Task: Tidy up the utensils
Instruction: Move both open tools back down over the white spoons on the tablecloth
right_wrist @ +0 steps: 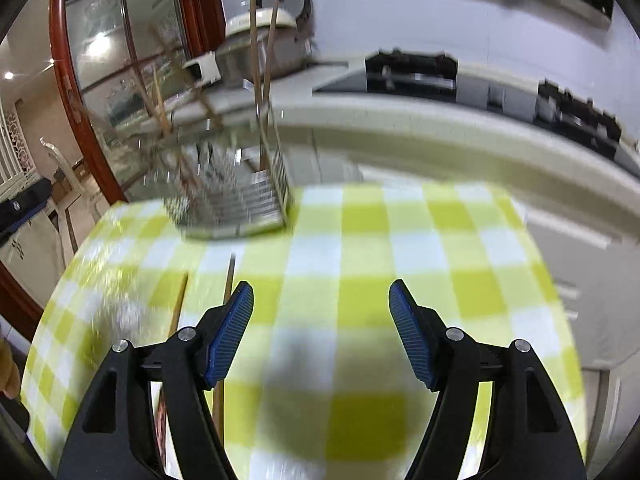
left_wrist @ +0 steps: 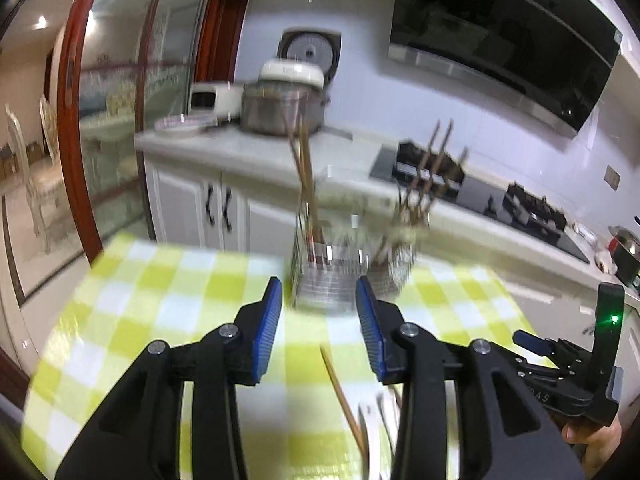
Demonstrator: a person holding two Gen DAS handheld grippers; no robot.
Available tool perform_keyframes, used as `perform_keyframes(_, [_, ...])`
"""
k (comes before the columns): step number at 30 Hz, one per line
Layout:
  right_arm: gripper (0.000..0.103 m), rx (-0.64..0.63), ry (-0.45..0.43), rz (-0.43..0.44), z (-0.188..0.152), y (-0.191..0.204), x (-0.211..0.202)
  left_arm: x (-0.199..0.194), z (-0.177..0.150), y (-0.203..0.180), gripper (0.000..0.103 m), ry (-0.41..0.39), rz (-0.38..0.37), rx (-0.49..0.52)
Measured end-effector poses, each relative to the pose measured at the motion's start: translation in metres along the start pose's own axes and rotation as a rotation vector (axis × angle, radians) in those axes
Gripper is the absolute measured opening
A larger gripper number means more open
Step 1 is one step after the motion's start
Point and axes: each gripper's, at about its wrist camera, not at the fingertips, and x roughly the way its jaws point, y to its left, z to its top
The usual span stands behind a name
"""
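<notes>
The left hand-held gripper hovers above the table with its blue pads parted and nothing between them; it faces the wire rack, which stands on the green-and-white checked cloth near the far edge; the rack is blurred, but chopsticks stand upright in its left part, and more sticks lean out to the right. A loose chopstick lies on the cloth below and between the left fingers, beside a white spoon at the bottom edge; whether the two touch is unclear.

The right hand-held gripper is also spread wide and empty, over bare cloth to the right of the rack; in this view two chopsticks rise straight from the rack's right part and others tilt to the left. Two chopsticks lie flat on the table near the left finger, running toward the rack but apart from it. A cooker sits on the kitchen counter behind.
</notes>
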Motion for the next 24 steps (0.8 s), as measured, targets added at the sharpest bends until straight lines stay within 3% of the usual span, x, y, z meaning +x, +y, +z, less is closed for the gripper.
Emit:
perform_keyframes(10, [0.068,-0.027,0.095,0.007,-0.054,0.01,0.007,0.031,-0.073,-0.008,0.037,0.262,-0.085,0.038])
perform_keyframes(16, [0.068,-0.03,0.103,0.009,-0.057,0.008,0.007,0.053,-0.085,-0.023,0.034,0.352,-0.11,0.088])
perform_keyframes(18, [0.07,-0.037,0.103,0.006,-0.057,0.009,0.007,0.06,-0.088,-0.028,0.027,0.38,-0.111,0.103])
perform_keyframes(24, [0.071,-0.055,0.105,0.01,-0.058,0.012,0.007,0.082,-0.097,-0.042,0.026,0.446,-0.101,0.141])
